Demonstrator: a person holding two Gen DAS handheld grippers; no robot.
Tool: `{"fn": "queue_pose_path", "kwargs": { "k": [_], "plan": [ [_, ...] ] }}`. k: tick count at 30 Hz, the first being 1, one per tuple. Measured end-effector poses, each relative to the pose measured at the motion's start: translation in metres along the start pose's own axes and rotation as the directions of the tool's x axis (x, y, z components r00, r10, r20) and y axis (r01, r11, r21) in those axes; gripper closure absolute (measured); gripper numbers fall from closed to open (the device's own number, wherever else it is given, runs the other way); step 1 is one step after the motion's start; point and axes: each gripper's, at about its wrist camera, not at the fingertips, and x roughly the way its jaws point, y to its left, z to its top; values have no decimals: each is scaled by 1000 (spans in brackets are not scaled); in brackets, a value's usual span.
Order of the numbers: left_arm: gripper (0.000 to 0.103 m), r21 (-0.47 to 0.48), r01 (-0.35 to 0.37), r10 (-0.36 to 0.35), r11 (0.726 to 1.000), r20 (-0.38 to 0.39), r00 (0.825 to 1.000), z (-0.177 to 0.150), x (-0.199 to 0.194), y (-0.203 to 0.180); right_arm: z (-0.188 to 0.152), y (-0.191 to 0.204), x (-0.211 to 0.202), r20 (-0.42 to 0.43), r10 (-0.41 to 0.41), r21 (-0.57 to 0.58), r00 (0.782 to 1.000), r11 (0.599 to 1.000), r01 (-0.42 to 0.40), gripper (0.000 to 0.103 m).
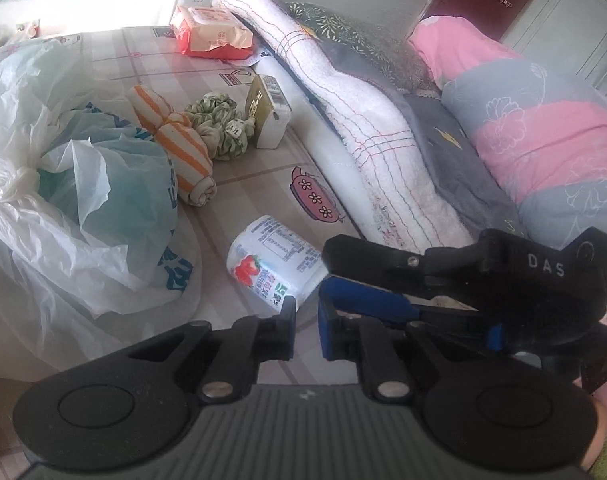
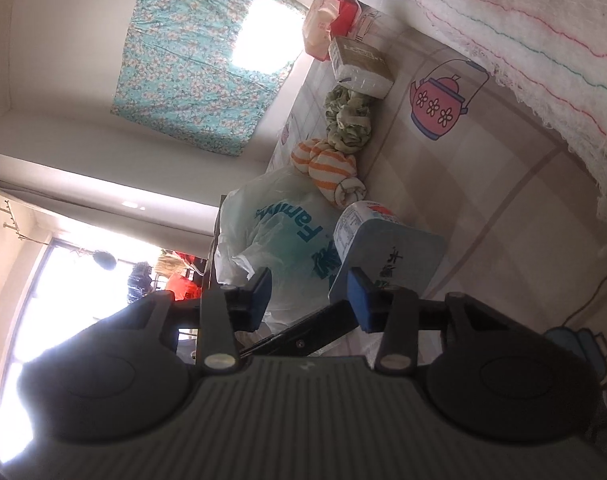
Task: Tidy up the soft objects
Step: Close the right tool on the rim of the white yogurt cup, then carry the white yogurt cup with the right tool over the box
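Note:
A rolled orange-striped towel (image 1: 183,156) (image 2: 333,174) and a knotted green cloth bundle (image 1: 219,128) (image 2: 347,120) lie on the teapot-print sheet (image 1: 263,192). Close in front of both grippers lies a white strawberry-print packet (image 1: 271,264) (image 2: 387,240). My left gripper (image 1: 307,330) is shut just short of the packet, and only sheet shows in its narrow gap. My right gripper (image 1: 325,274) (image 2: 309,300) comes in from the right and is open. Its fingertips are at the packet's near end, and no pad visibly presses on it.
Crumpled plastic bags (image 1: 83,192) (image 2: 287,240) fill the left. A small box (image 1: 267,112) (image 2: 359,64) and a red-and-cream pack (image 1: 211,32) stand further back. A long white blanket roll (image 1: 363,128) (image 2: 523,40) and a pink-and-grey quilt (image 1: 543,132) bound the right side.

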Motion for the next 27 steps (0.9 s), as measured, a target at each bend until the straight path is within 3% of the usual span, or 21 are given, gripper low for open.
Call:
{"fn": "queue_pose_path", "kwargs": {
  "k": [2,5,8,10,13,16,20,27],
  "plan": [
    [90,20,-27,27,999,17,1000,2,1,-3,1,10,-2,26,-37,-44,999,998,38,62],
    [80,18,-30,30,999,2,1000,-1,4,0,9,11,-12,81,-43,-53,996,997,47,62],
    [70,33,-39,39,999,-22,999,-6,11,2,18,6,-21,144,-106,-73,984,990,118,62],
    [68,48,-38,39,998,-33,999,-10,19,1,23,-4,-22,164,-118,-60,979,990,129,61],
    [69,82,-73,76,994,-38,996,-15,37,-3,27,-25,-10,148,-112,-6,983,993,114,61],
    [89,86,-67,71,994,-41,997,-14,43,-4,25,-37,7,122,-95,23,988,995,93,61],
    [89,41,-55,57,998,-66,996,-9,35,2,20,-26,12,103,-85,-14,991,996,87,58],
    [87,-92,32,-38,995,-67,997,7,11,17,21,-4,3,77,-56,0,995,998,56,57]
  ]
}}
